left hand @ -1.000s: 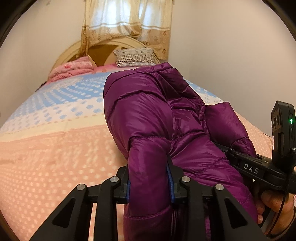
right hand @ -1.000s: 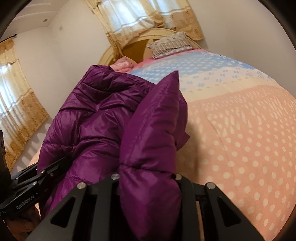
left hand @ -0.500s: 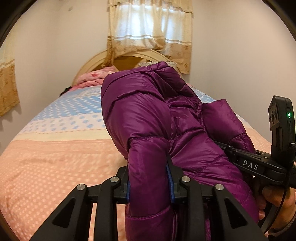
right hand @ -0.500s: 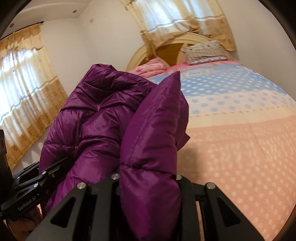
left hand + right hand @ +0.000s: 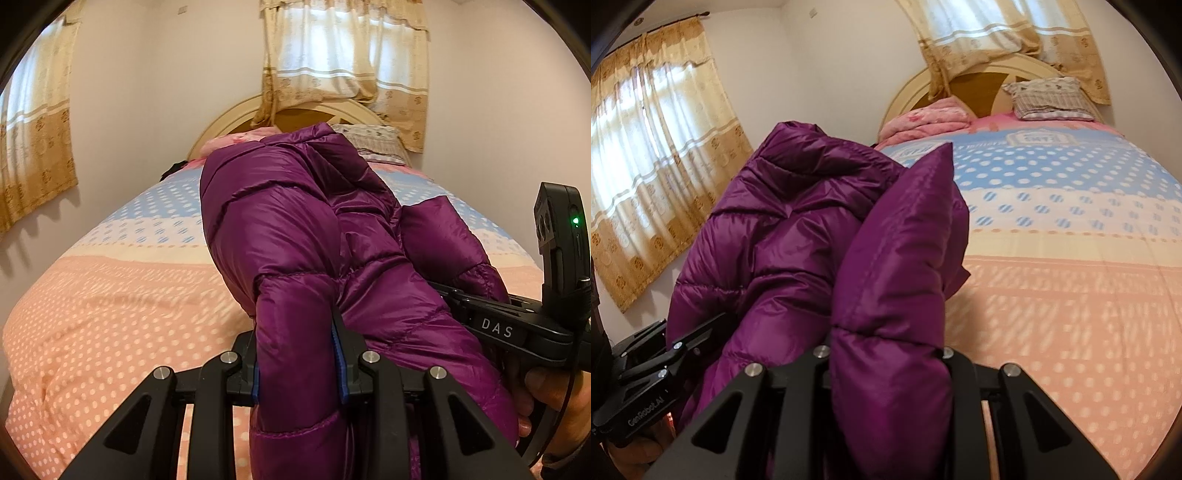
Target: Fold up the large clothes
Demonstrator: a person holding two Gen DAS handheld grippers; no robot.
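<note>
A purple puffer jacket (image 5: 295,236) hangs bunched between both grippers, lifted above the bed. My left gripper (image 5: 297,354) is shut on a padded fold of the jacket; its blue pads press both sides. My right gripper (image 5: 886,354) is shut on another thick fold of the jacket (image 5: 798,236), which hides its fingertips. In the left wrist view the right gripper body (image 5: 517,325) shows at the right, held by a hand. In the right wrist view the left gripper body (image 5: 646,380) shows at lower left.
The bed (image 5: 110,295) has a dotted cover, peach near me and blue farther away. A pink folded blanket (image 5: 927,118) and a patterned pillow (image 5: 1049,98) lie by the curved headboard (image 5: 229,129). Curtained windows (image 5: 653,147) are on two walls.
Both grippers have risen and tilted upward with the jacket; more wall, curtain and headboard show now. The grips on the jacket are unchanged.
</note>
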